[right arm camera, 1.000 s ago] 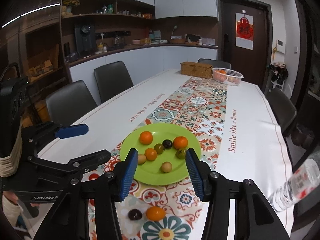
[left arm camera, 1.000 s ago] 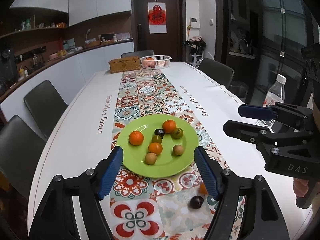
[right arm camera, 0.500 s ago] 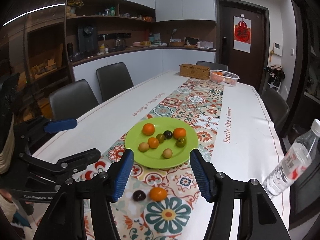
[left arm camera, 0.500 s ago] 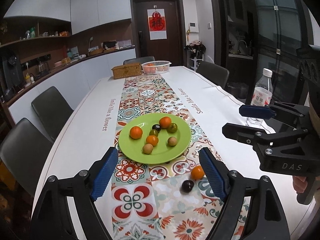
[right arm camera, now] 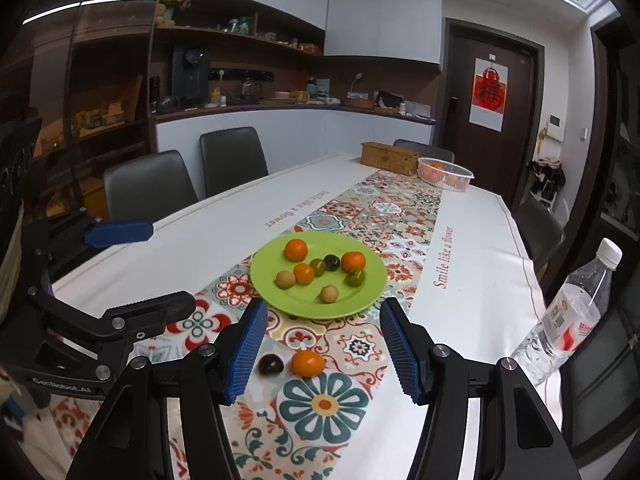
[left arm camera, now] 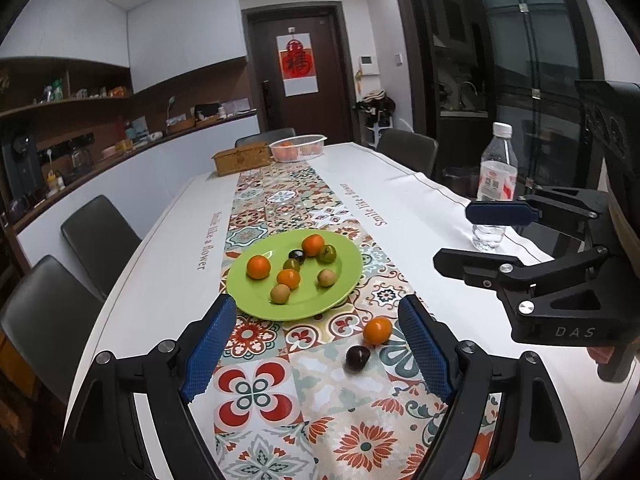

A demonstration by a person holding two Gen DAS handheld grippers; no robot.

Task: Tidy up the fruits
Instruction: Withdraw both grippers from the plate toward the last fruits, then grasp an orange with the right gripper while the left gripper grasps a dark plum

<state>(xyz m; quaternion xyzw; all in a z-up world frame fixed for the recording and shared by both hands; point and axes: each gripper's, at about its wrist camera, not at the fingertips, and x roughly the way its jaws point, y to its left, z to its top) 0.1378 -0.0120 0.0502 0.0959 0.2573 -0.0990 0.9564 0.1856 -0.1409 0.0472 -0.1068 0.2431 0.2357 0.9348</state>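
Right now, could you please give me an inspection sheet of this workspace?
Surface: white table with a patterned tile runner down its middle.
Job's things: green plate holding seven fruits; an orange fruit and a dark fruit lie off the plate on the runner.
Clutter: water bottle, upright near the table edge; wicker box and white basket at the far end.
Grippers: left gripper and right gripper open, nothing between the jaws.
Cables: nothing seen.
Surroundings: grey chairs, counter with shelves, dark door.
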